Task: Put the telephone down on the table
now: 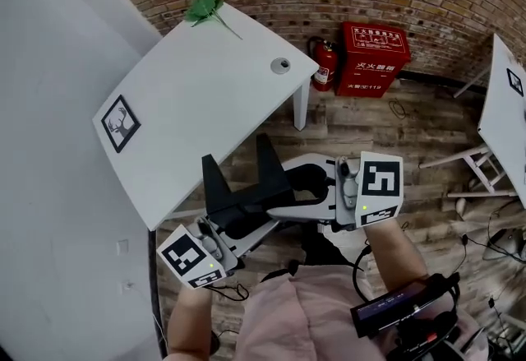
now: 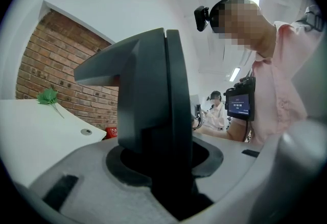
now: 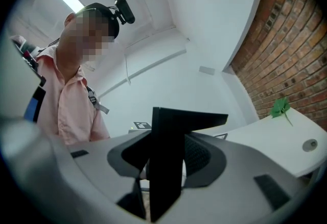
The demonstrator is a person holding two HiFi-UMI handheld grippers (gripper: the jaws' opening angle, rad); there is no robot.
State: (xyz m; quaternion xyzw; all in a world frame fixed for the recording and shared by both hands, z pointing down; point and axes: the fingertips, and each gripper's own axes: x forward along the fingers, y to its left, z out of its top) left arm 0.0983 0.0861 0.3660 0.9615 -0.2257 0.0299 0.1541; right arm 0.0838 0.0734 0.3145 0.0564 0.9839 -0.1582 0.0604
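The telephone (image 1: 289, 201) is a pale grey body with black upright parts (image 1: 240, 187). I hold it in the air between both grippers, just off the near edge of the white table (image 1: 205, 96) and over the wooden floor. My left gripper (image 1: 215, 241) is shut on its left end and my right gripper (image 1: 342, 196) on its right end. In the left gripper view the grey body (image 2: 76, 177) fills the bottom and a black upright (image 2: 153, 95) rises in the middle. The right gripper view shows the same body (image 3: 240, 177) and black piece (image 3: 168, 156). The jaws' pads are hidden.
On the table lie a green leaf sprig (image 1: 205, 6), a round grommet (image 1: 280, 65) and a deer marker card (image 1: 121, 122). A red fire box (image 1: 375, 59) and an extinguisher (image 1: 325, 63) stand by the brick wall. Another white table (image 1: 503, 117) is at the right.
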